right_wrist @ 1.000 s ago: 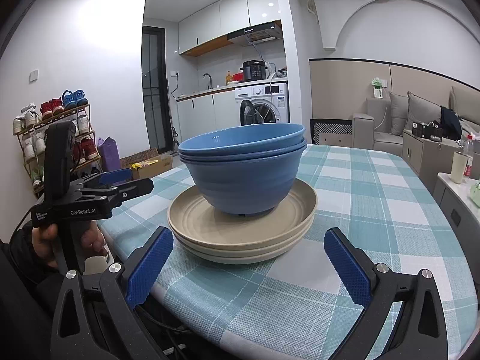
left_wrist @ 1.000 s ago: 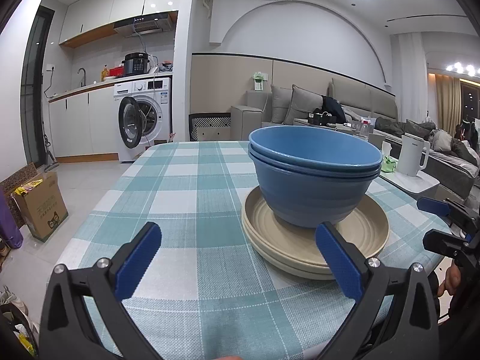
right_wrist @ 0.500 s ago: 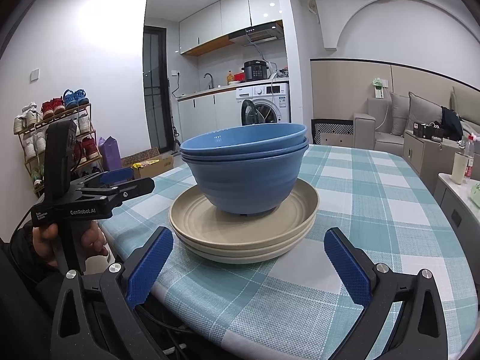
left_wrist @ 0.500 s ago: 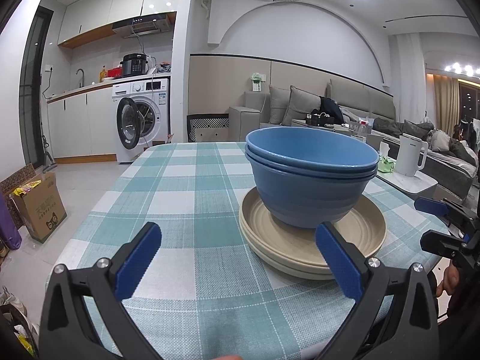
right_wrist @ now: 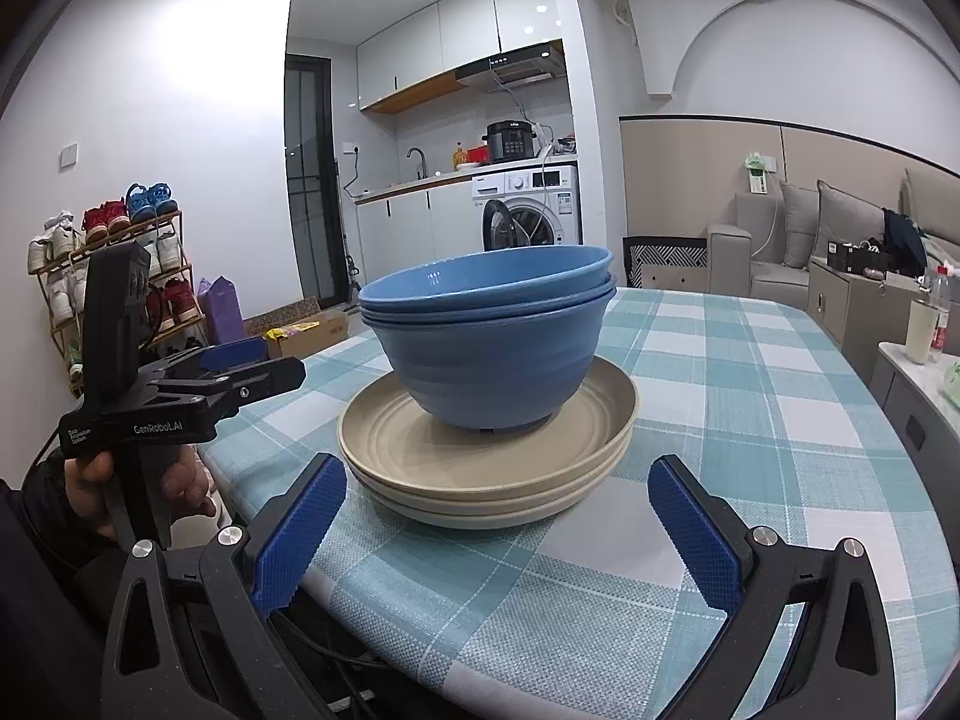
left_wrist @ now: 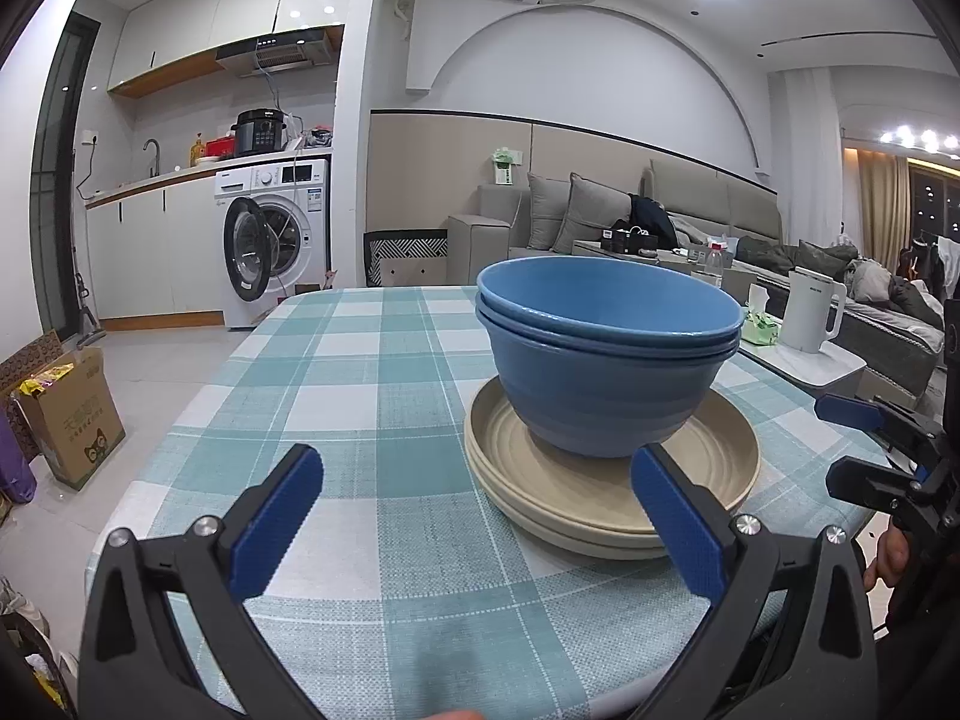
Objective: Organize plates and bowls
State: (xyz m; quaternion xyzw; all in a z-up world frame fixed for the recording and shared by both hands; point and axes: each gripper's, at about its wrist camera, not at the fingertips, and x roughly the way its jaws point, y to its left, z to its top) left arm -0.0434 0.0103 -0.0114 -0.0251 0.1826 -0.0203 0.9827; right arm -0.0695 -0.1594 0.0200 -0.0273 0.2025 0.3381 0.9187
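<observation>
Two nested blue bowls (left_wrist: 606, 360) (right_wrist: 489, 330) stand upright on a stack of beige plates (left_wrist: 708, 474) (right_wrist: 408, 450), on the checked teal tablecloth (left_wrist: 372, 396) (right_wrist: 750, 408). My left gripper (left_wrist: 480, 516) is open near the table's front edge, with the stack just beyond its right fingertip and nothing between its fingers. Open too, my right gripper (right_wrist: 498, 522) hangs over the table edge and frames the stack from in front without touching it. Each gripper shows in the other's view: the left gripper's body (right_wrist: 180, 396) in a hand, and the right gripper's fingers (left_wrist: 864, 444).
A white kettle (left_wrist: 810, 318) and a green packet sit on a low side table to the right. A cardboard box (left_wrist: 66, 420) stands on the floor at left. A shoe rack (right_wrist: 108, 276), a washing machine (left_wrist: 276, 240) and a sofa (left_wrist: 690, 228) lie farther off.
Both grippers have drifted slightly, so the stack sits a little differently in each view. The bowls and plates have not moved, and both grippers stay open.
</observation>
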